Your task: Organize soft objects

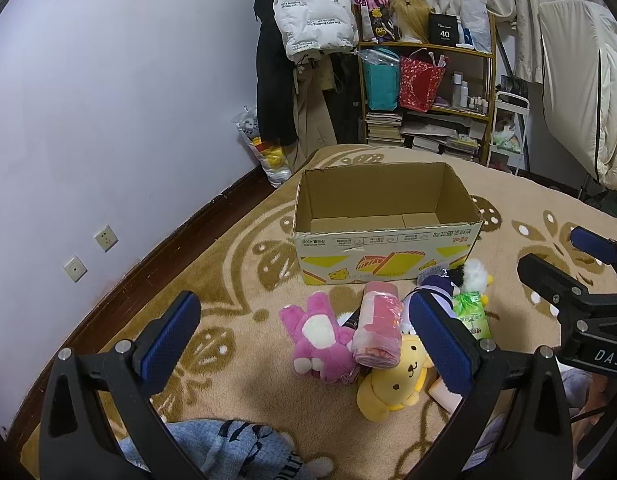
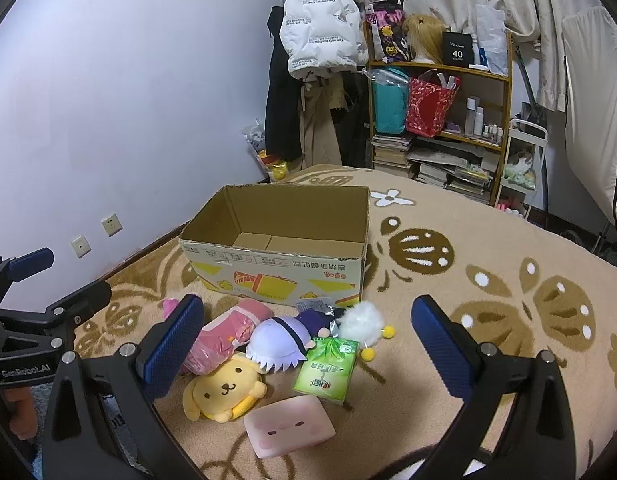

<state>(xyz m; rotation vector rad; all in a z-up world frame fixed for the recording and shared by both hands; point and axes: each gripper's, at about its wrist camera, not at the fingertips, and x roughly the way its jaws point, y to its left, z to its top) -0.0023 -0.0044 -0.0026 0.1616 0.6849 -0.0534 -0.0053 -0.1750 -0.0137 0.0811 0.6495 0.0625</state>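
I hold both tools above the patterned blanket [image 2: 488, 248], and neither has anything in it: my left gripper [image 1: 304, 340] has its jaws spread wide, and so does my right gripper [image 2: 308, 344]. The soft things lie in a heap just in front of the empty cardboard box [image 2: 276, 256], which stands open-topped beyond them. On my left side of the heap is the pink plush rabbit [image 1: 320, 340], lying lengthwise away from me with its ears pointing up-left toward the box; it sits squarely between my left fingers, so I judge my left hand nearer to it. Touching it on the right is the pink rolled towel [image 1: 378, 326], whose long axis also runs toward the box. The yellow dog plush [image 2: 224, 388] lies nearest me in the middle, with the purple-and-white plush [image 2: 282, 340] just behind it. The green tissue pack [image 2: 328, 368] and the pink squishy block [image 2: 288, 426] fall inside my right gripper's span, the block closest, its long side running crosswise to my fingers. Any lift ends with a short carry forward, since the box lies straight ahead of both hands.
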